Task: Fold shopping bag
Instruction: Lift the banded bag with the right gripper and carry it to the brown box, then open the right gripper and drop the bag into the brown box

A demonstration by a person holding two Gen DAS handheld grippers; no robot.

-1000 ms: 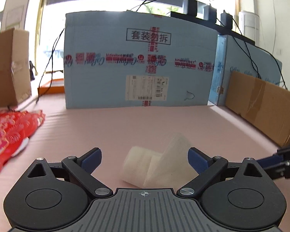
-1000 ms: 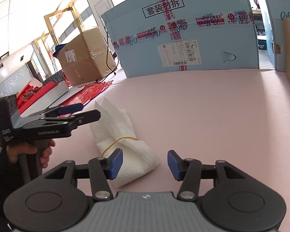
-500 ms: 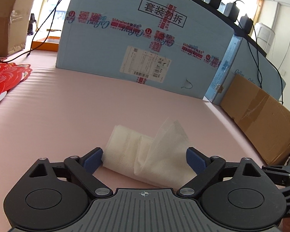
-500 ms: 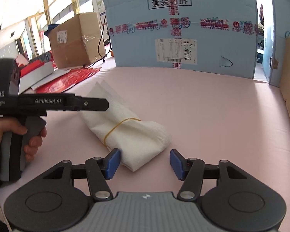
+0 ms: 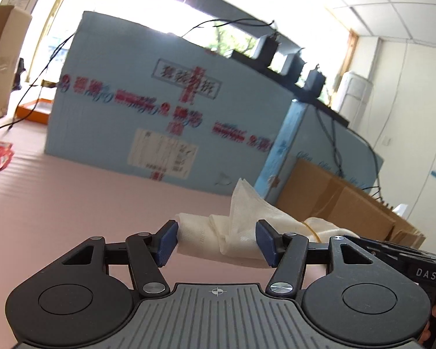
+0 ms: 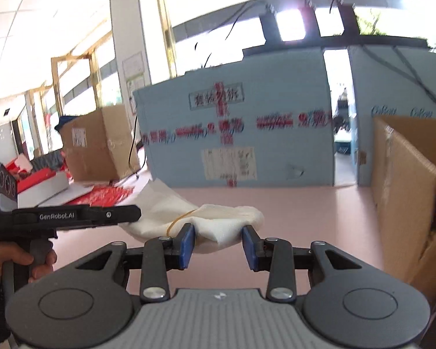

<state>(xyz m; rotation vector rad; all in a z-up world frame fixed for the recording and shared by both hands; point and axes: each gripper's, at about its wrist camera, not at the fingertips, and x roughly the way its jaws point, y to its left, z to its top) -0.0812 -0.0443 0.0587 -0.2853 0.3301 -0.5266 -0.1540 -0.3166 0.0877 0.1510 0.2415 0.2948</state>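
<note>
The white shopping bag (image 5: 206,232) is rolled into a bundle with a yellow rubber band (image 6: 177,221) around its middle. It hangs just above the pink table (image 5: 72,203), carried between my two grippers. My left gripper (image 5: 217,242) has one end of the bundle between its blue pads, and both pads touch it while the jaws are still closing. A loose flap (image 5: 244,200) sticks up beside that end. My right gripper (image 6: 218,245) squeezes the other end (image 6: 223,221), its jaws also closing. A hand (image 6: 11,258) holds the left gripper, which enters the right wrist view from the left.
A tall blue cardboard panel (image 5: 160,133) closes off the back of the table. Brown cardboard (image 5: 334,197) stands along the right side. At the left are a brown box (image 6: 98,145) and red printed bags (image 6: 107,197).
Both grippers closed in on the ends of the bundle and rose with it, and both views tilted upward. The bundle lay on the table before and now hangs above it.
</note>
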